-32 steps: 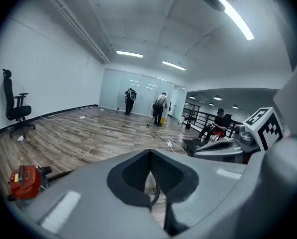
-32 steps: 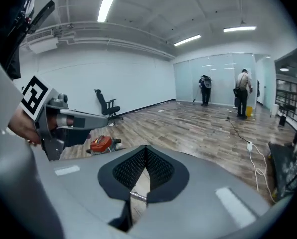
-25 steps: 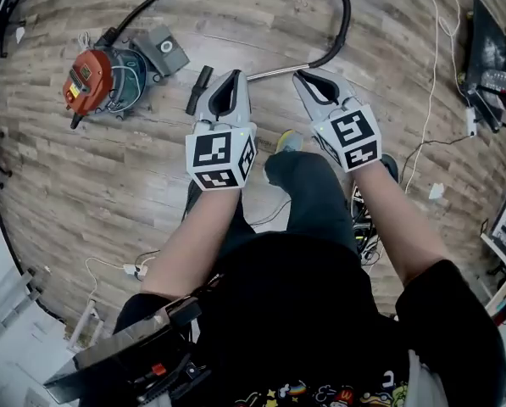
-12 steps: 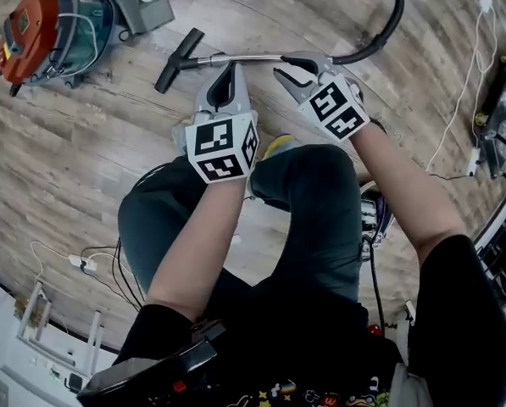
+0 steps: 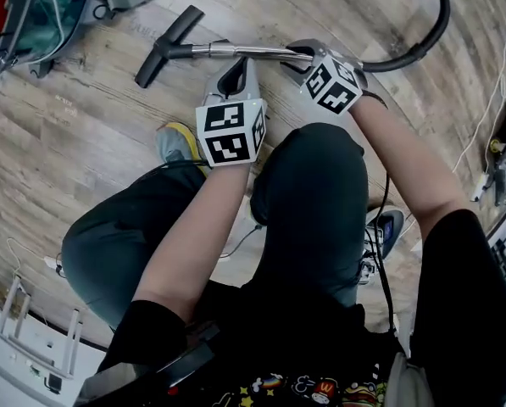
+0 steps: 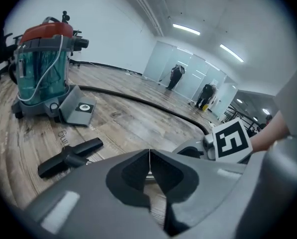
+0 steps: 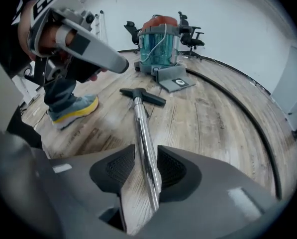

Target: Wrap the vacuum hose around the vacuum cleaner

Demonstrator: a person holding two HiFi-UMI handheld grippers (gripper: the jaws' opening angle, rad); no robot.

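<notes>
The vacuum cleaner [image 5: 32, 7] has a teal see-through drum and a red top [image 6: 41, 68] and stands upright on the wood floor at the far left. Its chrome wand [image 5: 236, 51] lies on the floor and ends in a black T-shaped nozzle [image 5: 164, 45]. The black hose [image 5: 422, 41] curves away to the right. My right gripper [image 5: 299, 55] has just been opening; its jaws straddle the wand [image 7: 146, 153] with a gap on one side. My left gripper [image 5: 238, 70] hovers just short of the wand, its jaws closed together on nothing [image 6: 149, 156].
A grey flat floor head [image 6: 78, 108] leans by the vacuum's base. The person's yellow-soled shoe [image 5: 176, 138] and bent knees are right behind the grippers. White cables [image 5: 490, 100] run along the right, office chairs [image 7: 188, 34] stand behind the vacuum, and people [image 6: 178, 76] stand far off.
The person has crouched and both grippers have dropped to the floor. The right jaws opened and now sit over the chrome wand. The left gripper stayed shut.
</notes>
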